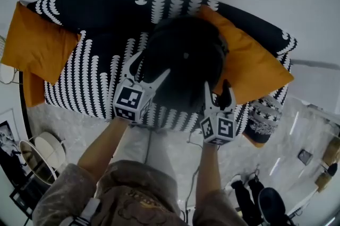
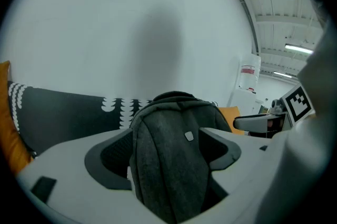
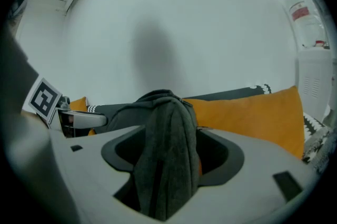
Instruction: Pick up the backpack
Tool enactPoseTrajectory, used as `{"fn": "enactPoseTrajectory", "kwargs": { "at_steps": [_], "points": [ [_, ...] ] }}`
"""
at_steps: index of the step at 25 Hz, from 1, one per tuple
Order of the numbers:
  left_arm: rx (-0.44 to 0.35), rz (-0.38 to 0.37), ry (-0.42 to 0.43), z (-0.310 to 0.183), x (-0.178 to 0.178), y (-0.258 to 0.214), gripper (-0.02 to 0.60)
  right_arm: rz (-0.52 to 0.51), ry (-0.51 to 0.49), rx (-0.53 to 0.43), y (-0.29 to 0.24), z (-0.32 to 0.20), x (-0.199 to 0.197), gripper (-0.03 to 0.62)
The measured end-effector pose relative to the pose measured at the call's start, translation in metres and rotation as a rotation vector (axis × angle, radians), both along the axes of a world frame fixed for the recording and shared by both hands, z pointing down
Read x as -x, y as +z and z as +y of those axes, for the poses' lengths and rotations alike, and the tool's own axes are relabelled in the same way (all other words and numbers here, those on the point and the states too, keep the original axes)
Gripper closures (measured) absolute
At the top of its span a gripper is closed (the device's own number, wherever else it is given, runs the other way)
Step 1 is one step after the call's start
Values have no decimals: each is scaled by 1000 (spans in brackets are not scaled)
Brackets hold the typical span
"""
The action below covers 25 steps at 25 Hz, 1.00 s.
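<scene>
A dark grey backpack (image 1: 183, 60) is in front of the black-and-white patterned sofa (image 1: 95, 76), between two orange cushions. My left gripper (image 1: 153, 64) is at its left side and my right gripper (image 1: 218, 87) at its lower right. In the left gripper view, the left gripper (image 2: 171, 157) is shut on a grey shoulder strap (image 2: 166, 175), with the backpack's body (image 2: 176, 104) beyond. In the right gripper view, the right gripper (image 3: 168, 160) is shut on the other grey strap (image 3: 166, 175). I cannot tell whether the backpack touches the seat.
An orange cushion (image 1: 37, 42) leans on the sofa's left end and a larger one (image 1: 249, 63) lies at the right. A patterned cushion (image 1: 265, 119) sits by the right arm. Round frames (image 1: 37, 153) stand on the floor at left, dark shoes (image 1: 249, 193) at lower right.
</scene>
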<state>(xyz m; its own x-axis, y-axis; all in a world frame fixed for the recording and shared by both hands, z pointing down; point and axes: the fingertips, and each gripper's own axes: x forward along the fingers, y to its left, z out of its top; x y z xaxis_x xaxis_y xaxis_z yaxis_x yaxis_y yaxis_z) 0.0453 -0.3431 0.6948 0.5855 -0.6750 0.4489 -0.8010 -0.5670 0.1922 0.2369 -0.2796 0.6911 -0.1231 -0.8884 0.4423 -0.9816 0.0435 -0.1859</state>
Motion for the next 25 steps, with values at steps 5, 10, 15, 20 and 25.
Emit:
{"fn": "enactPoseTrajectory", "kwargs": {
  "at_steps": [5, 10, 15, 20, 25],
  "points": [
    [-61, 2, -29, -12, -2, 25, 193, 5, -13, 15, 41, -5, -8, 293],
    [-123, -27, -57, -10, -3, 23, 190, -9, 1, 14, 63, -6, -17, 293],
    [-59, -33, -84, -1, 4, 45, 190, -35, -13, 15, 73, -6, -14, 293],
    [-27, -11, -115, -5, 9, 64, 191, -42, -29, 27, 82, -8, -9, 295],
    [-21, -13, -86, -6, 8, 73, 212, -50, -25, 37, 87, -8, -9, 318]
  ]
}}
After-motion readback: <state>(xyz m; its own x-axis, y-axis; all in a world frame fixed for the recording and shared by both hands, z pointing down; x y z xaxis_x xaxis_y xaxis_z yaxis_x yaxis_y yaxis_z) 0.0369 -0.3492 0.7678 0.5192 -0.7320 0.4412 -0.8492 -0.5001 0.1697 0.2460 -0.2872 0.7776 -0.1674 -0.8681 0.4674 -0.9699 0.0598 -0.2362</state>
